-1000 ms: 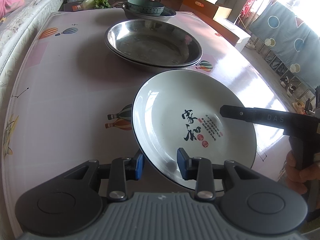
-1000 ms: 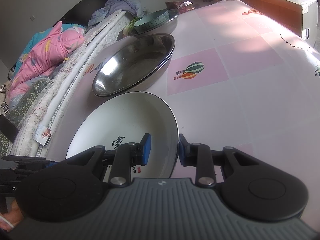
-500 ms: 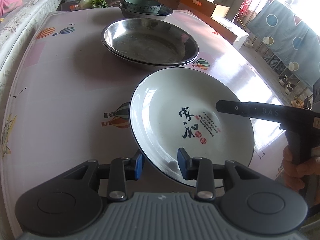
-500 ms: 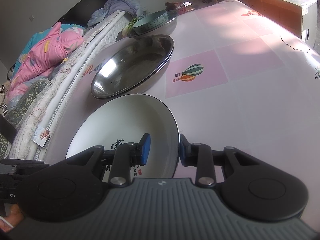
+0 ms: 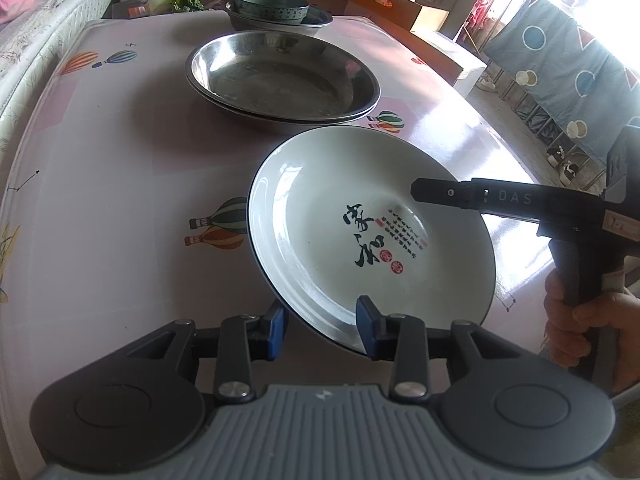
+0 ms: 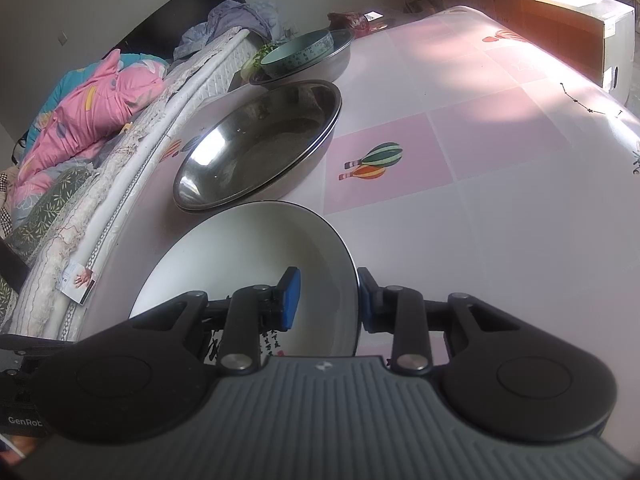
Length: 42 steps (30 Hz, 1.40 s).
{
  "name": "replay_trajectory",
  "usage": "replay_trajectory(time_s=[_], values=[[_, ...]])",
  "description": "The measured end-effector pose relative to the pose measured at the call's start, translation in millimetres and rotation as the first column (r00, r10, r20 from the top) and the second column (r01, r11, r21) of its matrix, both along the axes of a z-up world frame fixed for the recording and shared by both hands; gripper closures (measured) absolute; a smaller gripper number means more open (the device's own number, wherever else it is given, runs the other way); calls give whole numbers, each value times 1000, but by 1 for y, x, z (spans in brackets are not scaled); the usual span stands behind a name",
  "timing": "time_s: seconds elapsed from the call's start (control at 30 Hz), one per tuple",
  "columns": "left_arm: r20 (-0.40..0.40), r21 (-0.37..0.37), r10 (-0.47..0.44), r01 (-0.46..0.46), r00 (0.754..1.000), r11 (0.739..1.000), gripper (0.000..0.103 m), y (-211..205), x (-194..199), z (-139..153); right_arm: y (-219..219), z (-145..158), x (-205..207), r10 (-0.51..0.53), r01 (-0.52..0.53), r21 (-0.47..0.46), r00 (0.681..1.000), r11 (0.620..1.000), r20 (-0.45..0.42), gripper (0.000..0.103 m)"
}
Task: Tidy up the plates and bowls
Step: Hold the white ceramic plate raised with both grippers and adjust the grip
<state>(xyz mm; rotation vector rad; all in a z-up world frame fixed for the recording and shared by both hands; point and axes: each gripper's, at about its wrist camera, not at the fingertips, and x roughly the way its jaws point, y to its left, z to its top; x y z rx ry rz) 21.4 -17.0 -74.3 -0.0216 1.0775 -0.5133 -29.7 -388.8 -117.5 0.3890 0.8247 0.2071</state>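
Both tongs straddle the rim of the white plate (image 5: 372, 232), lower centre of frame: left tongs (image 5: 320, 328) and right tongs (image 6: 328, 300), blue pads apart, not clamped. Stacked steel basins (image 5: 280, 76) sit above on the counter (image 5: 120, 168).

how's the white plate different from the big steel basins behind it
The white plate is ceramic with black calligraphy; the steel basins are bare, reflective metal. The plate is tilted and straddled by both hand-held grippers; the basins sit flat on the table, nested, and are deeper. Both are round.
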Motion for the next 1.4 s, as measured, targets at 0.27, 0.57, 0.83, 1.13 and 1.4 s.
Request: replay_trajectory(time_s=[0.27, 0.57, 0.83, 1.13, 1.4], values=[[-1, -6, 2, -2, 1000, 1000, 65, 0, -1, 0, 0, -1, -2, -4, 4, 10, 1000, 1000, 4, 73], [-2, -10, 4, -4, 1000, 1000, 64, 0, -1, 0, -1, -1, -2, -5, 5, 12, 1000, 1000, 4, 73], [-3, -16, 7, -7, 1000, 1000, 64, 1, 0, -1, -1, -1, -2, -4, 4, 11, 1000, 1000, 3, 73], [-2, -22, 13, -13, 1000, 1000, 64, 2, 1, 0, -1, -2, -2, -5, 5, 14, 1000, 1000, 1, 73], [22, -29, 40, -39, 999, 999, 62, 8, 7, 4, -1, -2, -4, -6, 6, 23, 1000, 1000, -2, 73]])
